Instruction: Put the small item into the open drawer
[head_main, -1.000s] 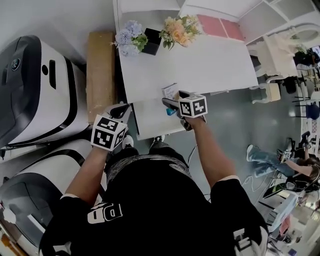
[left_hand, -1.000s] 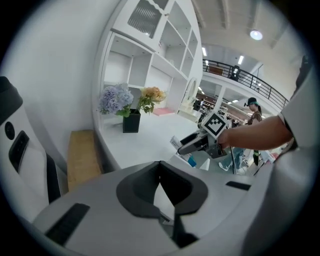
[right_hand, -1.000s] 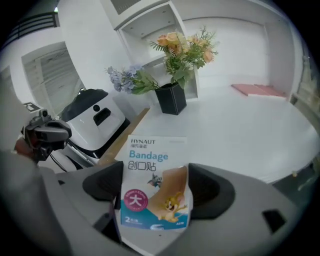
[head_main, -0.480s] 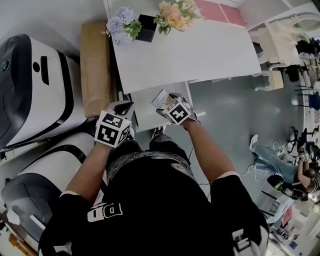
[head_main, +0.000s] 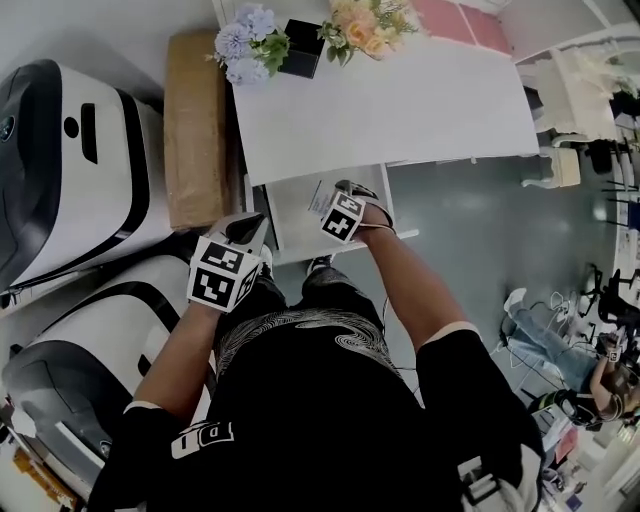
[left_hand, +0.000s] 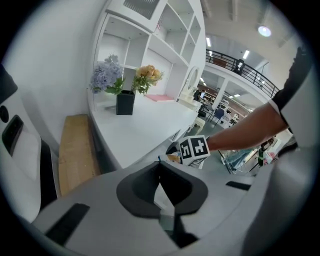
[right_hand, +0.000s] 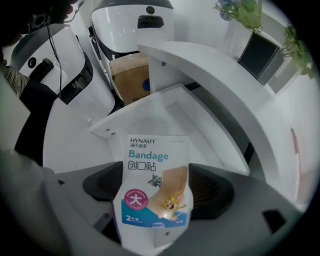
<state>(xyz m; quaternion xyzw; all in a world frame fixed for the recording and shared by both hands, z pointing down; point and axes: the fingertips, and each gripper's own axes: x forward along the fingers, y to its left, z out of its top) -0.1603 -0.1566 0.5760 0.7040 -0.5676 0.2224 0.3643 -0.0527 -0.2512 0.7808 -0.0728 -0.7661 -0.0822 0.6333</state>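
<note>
head: steeply down | left: low, across desk (left_hand: 145, 125) | right: close over drawer (right_hand: 161, 115) | shared: desk, apparently

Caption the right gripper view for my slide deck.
Right tongs clamp a bandage packet over the open white drawer beneath the desk.

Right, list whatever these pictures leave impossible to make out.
- Floor of the open drawer: in the head view, the right claw and its marker cube cover part of it. In the right gripper view, the bandage packet blocks the near part.
- Print at the packet's bottom edge: right gripper view, too small and blurred to read.
- Peach flowers: head view, cut off by the top edge.
</note>
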